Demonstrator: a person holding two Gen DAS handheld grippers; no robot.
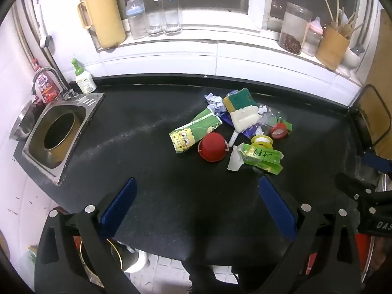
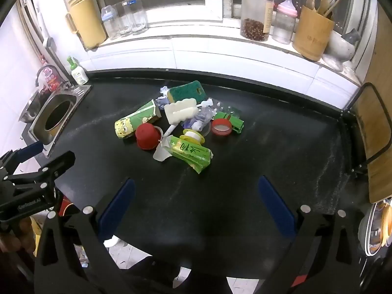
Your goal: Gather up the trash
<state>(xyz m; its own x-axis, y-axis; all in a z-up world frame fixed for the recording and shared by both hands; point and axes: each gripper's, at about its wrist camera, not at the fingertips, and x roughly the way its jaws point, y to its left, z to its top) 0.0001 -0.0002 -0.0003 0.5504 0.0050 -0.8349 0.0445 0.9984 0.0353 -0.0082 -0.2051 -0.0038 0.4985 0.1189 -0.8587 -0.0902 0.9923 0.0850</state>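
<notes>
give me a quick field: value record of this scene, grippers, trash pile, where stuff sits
left gripper: open, holding nothing, short of the pile
right gripper: open, holding nothing, short of the pile
surface: black countertop
trash pile: clustered mid-counter
pile items: SpongeBob carton on its side, red cup on its side, crumpled green wrapper, green-yellow sponge, red tape roll
sink: left end of the counter, apart from the pile
progress: nothing picked up yet

Bare counter [image 1: 186,196] before trash heap [image 1: 235,132]
</notes>
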